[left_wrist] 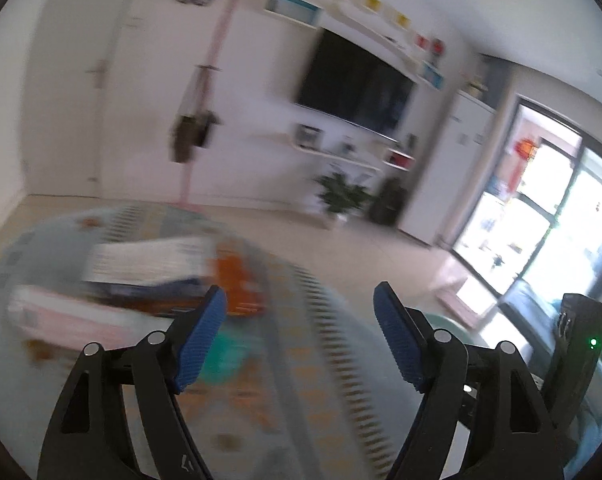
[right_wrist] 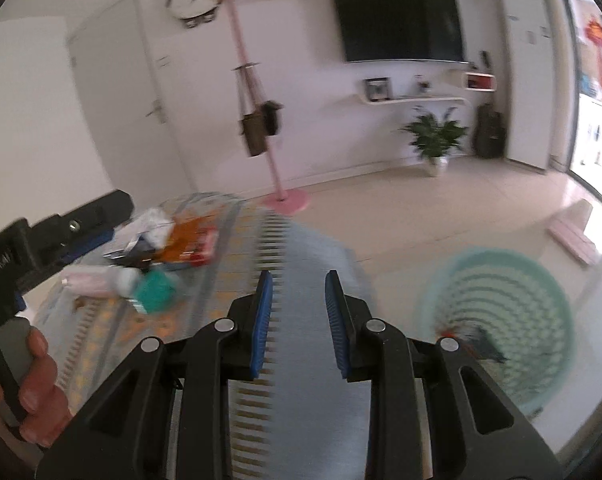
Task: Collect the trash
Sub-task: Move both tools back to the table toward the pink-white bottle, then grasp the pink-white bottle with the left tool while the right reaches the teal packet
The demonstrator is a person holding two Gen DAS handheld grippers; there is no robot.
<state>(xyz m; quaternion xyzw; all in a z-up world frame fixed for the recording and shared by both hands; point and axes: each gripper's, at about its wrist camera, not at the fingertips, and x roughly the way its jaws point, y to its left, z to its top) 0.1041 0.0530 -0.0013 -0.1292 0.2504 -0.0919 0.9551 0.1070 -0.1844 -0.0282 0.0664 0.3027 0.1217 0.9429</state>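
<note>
A pile of trash lies on the patterned rug: an orange packet [right_wrist: 189,240], a crumpled white wrapper [right_wrist: 153,222], a pink packet [right_wrist: 87,282] and a teal packet [right_wrist: 157,290]. The pile is blurred in the left wrist view, where the orange packet [left_wrist: 237,280] and pink packet [left_wrist: 73,316] show. A mint-green basket [right_wrist: 501,320] stands on the floor at the right with some trash inside. My left gripper [left_wrist: 297,328] is open and empty, just right of the pile. My right gripper [right_wrist: 299,320] is open and empty, between the pile and the basket.
A round patterned rug [right_wrist: 313,264] covers the tiled floor. A pink coat stand [right_wrist: 279,184] rises behind the pile. A potted plant [right_wrist: 435,140], a wall TV [right_wrist: 397,20] and shelves are at the back. A pink low step [right_wrist: 573,236] and a glass door are at the right.
</note>
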